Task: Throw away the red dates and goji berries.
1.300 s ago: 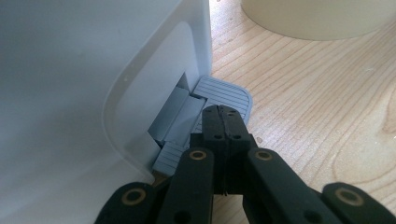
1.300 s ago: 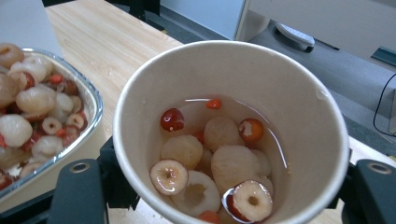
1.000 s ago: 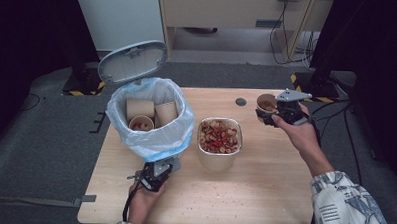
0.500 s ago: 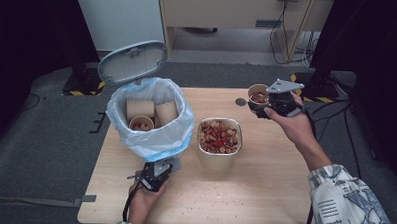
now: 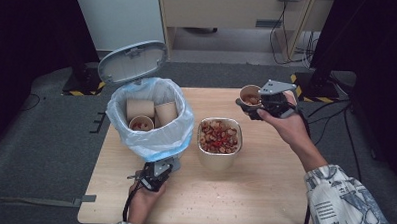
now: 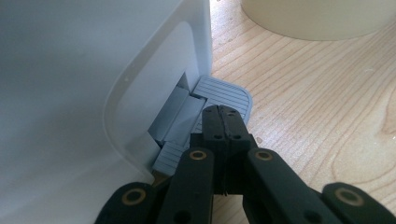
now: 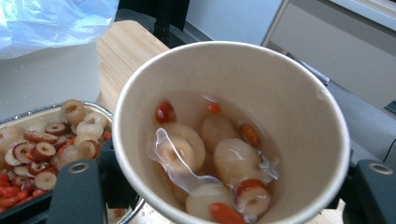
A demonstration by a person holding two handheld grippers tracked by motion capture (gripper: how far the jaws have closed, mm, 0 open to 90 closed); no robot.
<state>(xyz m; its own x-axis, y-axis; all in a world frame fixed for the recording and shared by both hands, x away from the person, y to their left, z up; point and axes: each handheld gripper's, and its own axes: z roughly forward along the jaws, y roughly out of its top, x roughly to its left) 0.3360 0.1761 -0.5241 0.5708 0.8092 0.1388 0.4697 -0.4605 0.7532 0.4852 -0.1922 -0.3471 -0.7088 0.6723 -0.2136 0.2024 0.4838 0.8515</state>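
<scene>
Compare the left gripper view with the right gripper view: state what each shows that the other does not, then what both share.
Left gripper view: the shut left gripper resting on the grey pedal at the foot of the white bin.

Right gripper view: the right gripper shut on a paper cup holding pale fruit and red berries in liquid, with the blue-tinted bin bag behind.

Both: the wooden table and part of the food container, whose sliced red fruit appears in the right gripper view.
</scene>
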